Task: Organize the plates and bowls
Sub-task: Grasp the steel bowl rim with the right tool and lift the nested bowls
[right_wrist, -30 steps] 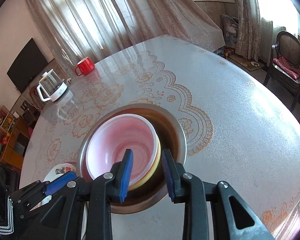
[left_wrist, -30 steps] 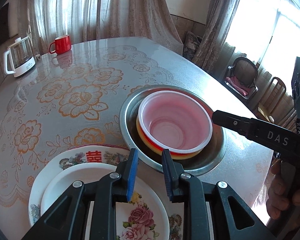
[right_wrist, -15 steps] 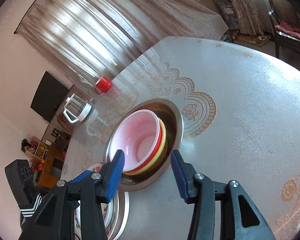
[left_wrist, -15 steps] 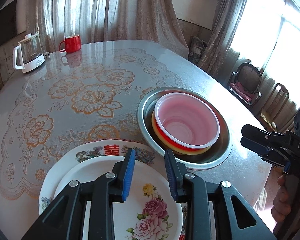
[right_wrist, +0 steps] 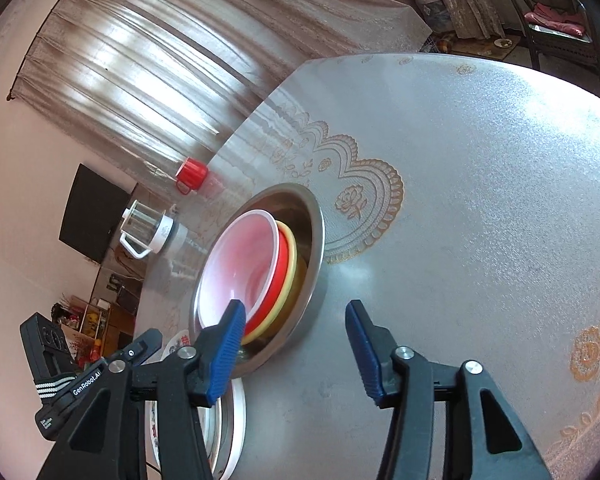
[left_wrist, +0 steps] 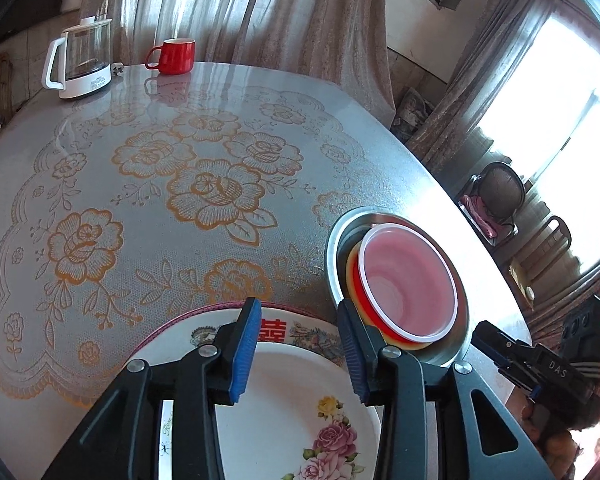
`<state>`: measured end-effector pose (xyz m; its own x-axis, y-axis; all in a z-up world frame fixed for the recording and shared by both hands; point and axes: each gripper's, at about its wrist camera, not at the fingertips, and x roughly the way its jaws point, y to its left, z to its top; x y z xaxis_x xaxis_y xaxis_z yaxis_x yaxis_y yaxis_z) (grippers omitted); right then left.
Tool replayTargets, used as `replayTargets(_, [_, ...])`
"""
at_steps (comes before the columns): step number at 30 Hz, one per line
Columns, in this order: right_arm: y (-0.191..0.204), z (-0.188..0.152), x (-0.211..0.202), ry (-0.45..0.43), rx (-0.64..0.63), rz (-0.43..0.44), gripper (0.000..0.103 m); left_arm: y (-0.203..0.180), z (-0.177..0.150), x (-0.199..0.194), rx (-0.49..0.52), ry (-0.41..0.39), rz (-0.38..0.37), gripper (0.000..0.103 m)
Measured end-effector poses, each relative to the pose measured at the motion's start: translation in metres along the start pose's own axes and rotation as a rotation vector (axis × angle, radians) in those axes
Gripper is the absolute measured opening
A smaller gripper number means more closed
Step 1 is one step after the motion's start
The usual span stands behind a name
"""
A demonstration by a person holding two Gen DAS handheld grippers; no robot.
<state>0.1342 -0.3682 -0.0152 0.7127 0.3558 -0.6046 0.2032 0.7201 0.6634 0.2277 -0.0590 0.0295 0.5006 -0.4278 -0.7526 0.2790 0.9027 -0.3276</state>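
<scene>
The left gripper's [left_wrist: 296, 344] blue-padded fingers [left_wrist: 244, 350] stood apart with nothing between them, having just been opening, and hung over the small white plate [left_wrist: 300, 408] printed with pink and yellow roses. That plate lay on a larger flowered plate [left_wrist: 204, 326] that bore a red double-happiness character [left_wrist: 273, 330] near its far rim; tiny script on the small plate's left edge was too small to read.

The right gripper's [right_wrist: 294, 350] fingers [right_wrist: 226, 350] also stood apart and empty, though its jaws had just been closing. Its left finger lay in front of the near rim of the steel basin [right_wrist: 314, 240], whether touching it I cannot tell, and its right finger hung over bare worktop [right_wrist: 480, 200].

In the basin sat a stack of bowls, a translucent pink bowl [left_wrist: 410, 284] on top, then a red bowl [right_wrist: 282, 264] and a yellow bowl [right_wrist: 292, 266]. The basin stood just beside the plates.

In the left wrist view the right gripper's body read "DAS" [left_wrist: 559, 369]. In the right wrist view the left gripper's body read "GenRobot.AI" [right_wrist: 86, 382].

At the far edge of the flower-patterned worktop a red mug [left_wrist: 174, 57] stood near a glass kettle [left_wrist: 82, 64].
</scene>
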Motion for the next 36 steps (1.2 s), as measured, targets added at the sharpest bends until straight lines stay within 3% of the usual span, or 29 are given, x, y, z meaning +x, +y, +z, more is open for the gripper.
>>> replayTargets(6, [-0.007,-0.001,0.008,0.004,0.018,0.000,0.029,-0.005,0.015,0.012,0.033,0.001,-0.006,0.030])
replayTargets(15, [-0.008,0.002,0.014,0.028,0.000,0.009,0.029,-0.018,0.035,0.043,0.075,0.055,-0.004,0.026])
replayTargets(23, [-0.009,0.003,0.025,0.046,-0.018,0.008,0.029,-0.018,0.042,0.071,0.072,0.104,-0.063,0.025])
replayTargets(28, [0.000,0.003,0.024,0.023,-0.088,-0.022,0.018,-0.017,0.044,0.085,0.040,0.145,-0.090,0.025])
replayTargets(32, [0.001,0.003,0.022,0.019,-0.114,-0.048,0.017,-0.021,0.042,0.080,0.047,0.131,-0.096,0.013])
replayTargets(36, [-0.001,0.004,0.020,0.021,-0.109,-0.060,0.016,-0.023,0.039,0.072,0.067,0.119,-0.089,0.009])
